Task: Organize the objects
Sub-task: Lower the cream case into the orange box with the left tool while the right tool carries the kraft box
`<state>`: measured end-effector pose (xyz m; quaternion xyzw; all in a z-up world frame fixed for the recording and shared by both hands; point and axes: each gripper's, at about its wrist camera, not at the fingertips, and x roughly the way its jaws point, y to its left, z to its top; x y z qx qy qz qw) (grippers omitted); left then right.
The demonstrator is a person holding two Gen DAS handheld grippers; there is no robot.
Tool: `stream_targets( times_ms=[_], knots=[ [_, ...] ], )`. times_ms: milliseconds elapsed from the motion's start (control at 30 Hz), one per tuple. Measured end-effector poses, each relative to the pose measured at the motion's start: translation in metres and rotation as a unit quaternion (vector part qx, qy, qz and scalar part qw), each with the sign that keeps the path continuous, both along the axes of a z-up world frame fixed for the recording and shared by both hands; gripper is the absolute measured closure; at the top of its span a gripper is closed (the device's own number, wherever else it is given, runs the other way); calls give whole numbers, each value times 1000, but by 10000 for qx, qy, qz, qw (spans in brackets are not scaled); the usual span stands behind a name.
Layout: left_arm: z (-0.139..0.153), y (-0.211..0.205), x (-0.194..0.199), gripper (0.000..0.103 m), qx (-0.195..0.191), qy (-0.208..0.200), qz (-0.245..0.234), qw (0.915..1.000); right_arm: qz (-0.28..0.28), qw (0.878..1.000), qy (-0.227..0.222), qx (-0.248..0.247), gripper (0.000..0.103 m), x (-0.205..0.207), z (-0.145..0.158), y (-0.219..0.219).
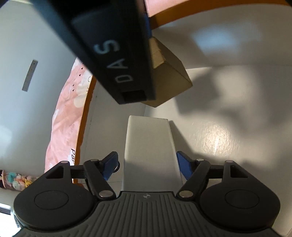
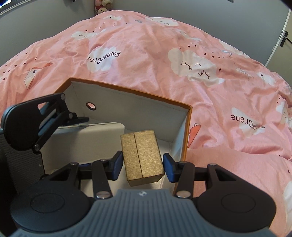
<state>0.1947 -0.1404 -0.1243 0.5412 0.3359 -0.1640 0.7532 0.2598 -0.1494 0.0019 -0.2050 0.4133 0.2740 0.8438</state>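
Note:
An orange cardboard box with white inside walls [image 2: 184, 131] lies open on the bed. My right gripper [image 2: 142, 165] is shut on a gold box [image 2: 141, 155] and holds it inside the orange box near its right wall. The gold box also shows in the left wrist view [image 1: 169, 76], held by the right gripper's arm marked "DAS" [image 1: 113, 60]. My left gripper [image 1: 147, 165] has its blue pads [image 1: 184, 166] against a white box [image 1: 148, 145] inside the orange box [image 1: 82, 127]. The white box also shows in the right wrist view [image 2: 87, 134], with the left gripper [image 2: 60, 120] on it.
A pink duvet with clouds and "PaperCrane" print [image 2: 164, 54] covers the bed around the box. Grey walls lie beyond. Plush toys [image 2: 104, 7] sit at the far edge. The box wall has a round hole [image 2: 90, 105].

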Motion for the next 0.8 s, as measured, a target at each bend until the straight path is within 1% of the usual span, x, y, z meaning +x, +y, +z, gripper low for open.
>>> stream_targets(
  times_ms=[100, 133, 200, 233, 333, 400, 433, 467, 500, 533, 600, 667, 767, 800],
  knots=[
    [5, 2, -5, 17, -42, -56, -181, 9998, 31, 10000, -45, -80, 54, 0, -1, 3],
    [8, 3, -5, 14, -90, -50, -232, 9997, 32, 9999, -50, -93, 54, 1, 0, 3],
    [16, 4, -2, 11, -239, -46, -147, 9996, 35, 9999, -56, -103, 54, 2, 0, 4],
    [20, 4, -1, 11, -327, -46, -126, 9994, 36, 9999, -58, -104, 54, 3, 0, 4],
    [28, -2, -4, 11, -370, -32, -69, 9993, 49, 9999, -58, -101, 54, 3, 2, 3],
    [30, -5, -7, 12, -242, 28, -101, 9997, 55, 9999, -75, -138, 53, 3, 3, 3],
    [28, -13, -21, 14, -153, 48, -141, 9998, 63, 9998, -90, -167, 53, 3, 4, 3],
    [28, -15, -23, 14, -65, 79, -173, 9998, 72, 9998, -98, -187, 53, 3, 5, 2],
    [27, -17, -25, 18, 7, 127, -193, 9997, 78, 9997, -85, -192, 53, 4, 7, 2],
    [26, -17, -28, 20, 66, 175, -212, 9996, 71, 9998, -62, -178, 53, 5, 8, 0],
    [26, -19, -33, 21, 110, 258, -286, 9992, 48, 9999, 18, -103, 53, 7, 10, -3],
    [29, -19, -33, 21, 7, 418, -187, 9990, 5, 10000, 86, -28, 53, 10, 11, -4],
    [36, -15, -33, 22, -268, 531, -29, 9982, -24, 10000, 81, -33, 53, 9, 9, -3],
    [36, -5, -37, 22, -380, 583, 11, 9976, -24, 10000, 57, -50, 53, 9, 8, -1]
  ],
)
